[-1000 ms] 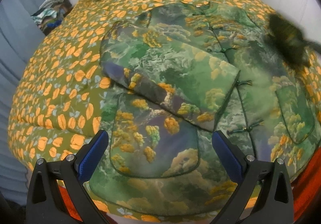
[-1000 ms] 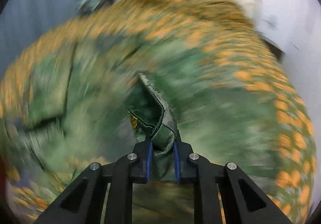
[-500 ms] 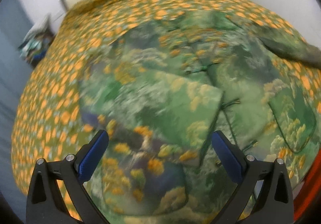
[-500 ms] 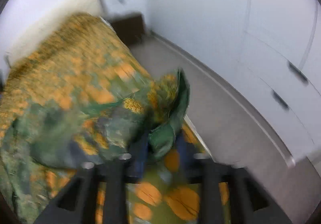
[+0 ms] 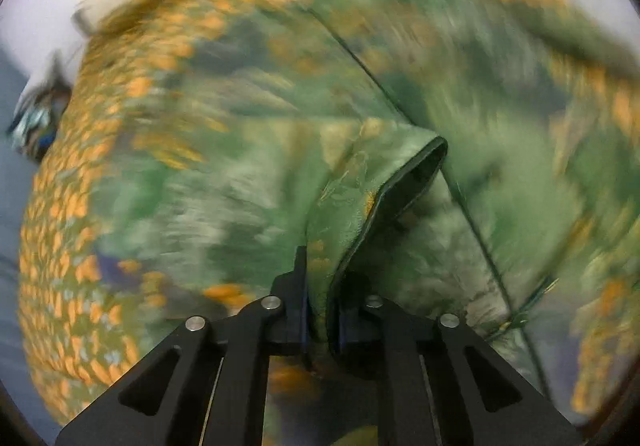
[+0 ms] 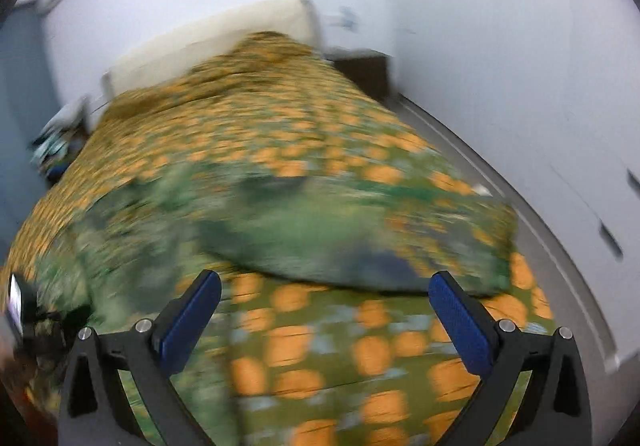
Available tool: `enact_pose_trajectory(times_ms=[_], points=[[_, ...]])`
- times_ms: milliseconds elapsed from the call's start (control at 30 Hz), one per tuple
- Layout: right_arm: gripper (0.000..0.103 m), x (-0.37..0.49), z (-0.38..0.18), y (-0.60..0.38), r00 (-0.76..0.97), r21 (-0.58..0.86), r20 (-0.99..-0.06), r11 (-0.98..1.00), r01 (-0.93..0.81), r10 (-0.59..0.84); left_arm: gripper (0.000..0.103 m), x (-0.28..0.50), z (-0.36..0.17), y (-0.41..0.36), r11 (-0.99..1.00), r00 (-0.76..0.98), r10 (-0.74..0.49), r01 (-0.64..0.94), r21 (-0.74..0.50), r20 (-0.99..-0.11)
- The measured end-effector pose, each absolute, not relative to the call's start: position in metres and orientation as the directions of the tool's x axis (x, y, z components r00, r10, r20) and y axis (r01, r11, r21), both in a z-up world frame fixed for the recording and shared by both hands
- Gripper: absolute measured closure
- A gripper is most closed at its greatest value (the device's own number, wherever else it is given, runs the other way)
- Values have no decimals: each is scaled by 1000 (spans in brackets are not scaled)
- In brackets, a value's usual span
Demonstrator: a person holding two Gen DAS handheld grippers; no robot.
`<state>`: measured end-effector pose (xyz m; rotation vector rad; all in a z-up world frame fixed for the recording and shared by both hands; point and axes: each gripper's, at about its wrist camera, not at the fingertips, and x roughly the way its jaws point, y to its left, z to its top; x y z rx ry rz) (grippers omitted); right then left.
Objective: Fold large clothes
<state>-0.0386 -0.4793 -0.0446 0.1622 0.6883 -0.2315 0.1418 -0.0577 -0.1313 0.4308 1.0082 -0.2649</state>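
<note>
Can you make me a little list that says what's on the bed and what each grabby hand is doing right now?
bed cover: olive bedspread with orange leaf print, spread over the bed
clothing: large green jacket with tree and landscape print, lying on the bedspread
left gripper: fingers shut on the jacket's dark-edged cuff, lifting it
right gripper: fingers open, holding nothing, above the bedspread
jacket's other sleeve: lying flat just beyond the right gripper
picture quality: both views blurred, fine detail unclear
</note>
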Motion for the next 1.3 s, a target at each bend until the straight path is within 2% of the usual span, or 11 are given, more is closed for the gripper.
enact_pose_trajectory(times_ms=[133, 233, 333, 467, 567, 700, 867, 967, 1033, 1233, 1300], points=[[1, -36, -43, -420, 762, 56, -642, 986, 157, -85, 94, 149, -41, 55, 984, 610, -26, 154, 86, -792], [1, -35, -48, -395, 756, 76, -653, 990, 121, -42, 94, 145, -4, 157, 995, 659, 98, -80, 60, -746], [1, -39, -53, -382, 745, 83, -666, 990, 110, -27, 90, 136, -7, 258, 942, 615, 292, -317, 109, -732], [1, -45, -65, -381, 702, 79, -711, 989, 128, -34, 70, 116, -46, 331, 850, 436, 432, -490, 195, -789], [1, -48, -79, -390, 642, 94, -766, 984, 150, -25, 44, 82, -63, 329, 879, 448, 329, -468, 96, -831], [1, -50, -119, -416, 489, 145, -872, 968, 207, 25, 14, 57, -95, 243, 975, 484, -41, -171, -140, -874], [1, -48, -171, -436, 318, 188, -943, 946, 265, 98, 16, 60, -156, 128, 987, 338, -137, 126, -99, -931], [17, -48, -191, -440, 267, 269, -944, 922, 277, 195, 80, 55, -178, 98, 976, 258, -168, 178, -124, -951], [79, -51, -192, -435, 266, 340, -924, 906, 251, 273, 87, 52, -173, 92, 976, 279, -157, 190, -106, -947], [89, -69, -163, -420, 271, 231, -946, 956, 179, 178, 89, 28, -143, 83, 962, 293, -177, 252, -103, -940], [89, -77, -158, -409, 256, 144, -961, 981, 131, 106, 81, 26, -149, 75, 963, 294, -118, 268, -37, -948]])
